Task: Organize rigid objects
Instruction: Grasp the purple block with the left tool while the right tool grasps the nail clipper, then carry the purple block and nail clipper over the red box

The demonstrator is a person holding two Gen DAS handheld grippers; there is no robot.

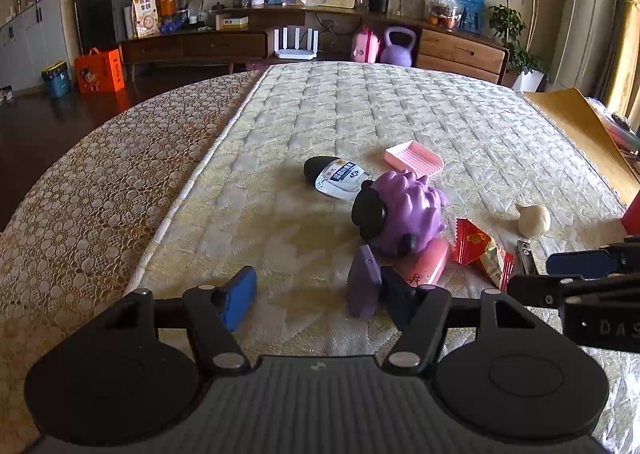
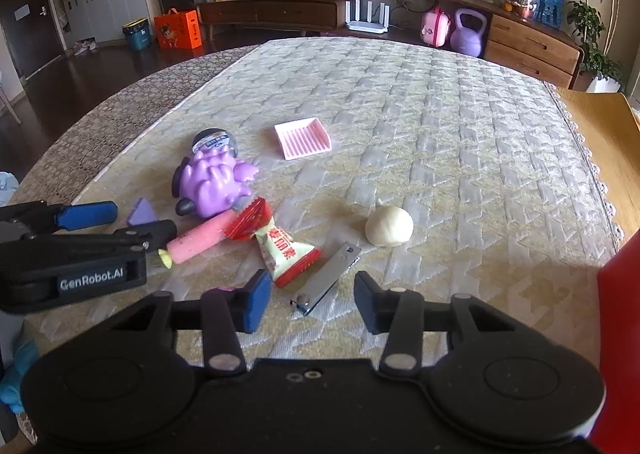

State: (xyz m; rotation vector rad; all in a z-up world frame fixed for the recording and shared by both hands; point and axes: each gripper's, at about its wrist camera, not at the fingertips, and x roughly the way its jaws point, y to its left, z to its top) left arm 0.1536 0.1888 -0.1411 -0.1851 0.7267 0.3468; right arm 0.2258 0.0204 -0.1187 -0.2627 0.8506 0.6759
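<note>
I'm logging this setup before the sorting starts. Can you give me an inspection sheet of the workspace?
Surface: quilted cloth over the table.
Job's things: purple toy, pink soap dish, pink tube, nail clipper, purple wedge, white garlic-like bulb, black-capped pouch.
Clutter: snack packet.
Grippers: left gripper open beside the wedge; right gripper open around the clipper.
Cables: nothing seen.
Surroundings: wooden sideboard, kettlebell.

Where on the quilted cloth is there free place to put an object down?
Bare quilted cloth lies right of the pink tray and beyond the white garlic. Crowded: purple toy, pink tube, snack packet and nail clipper cluster together.
</note>
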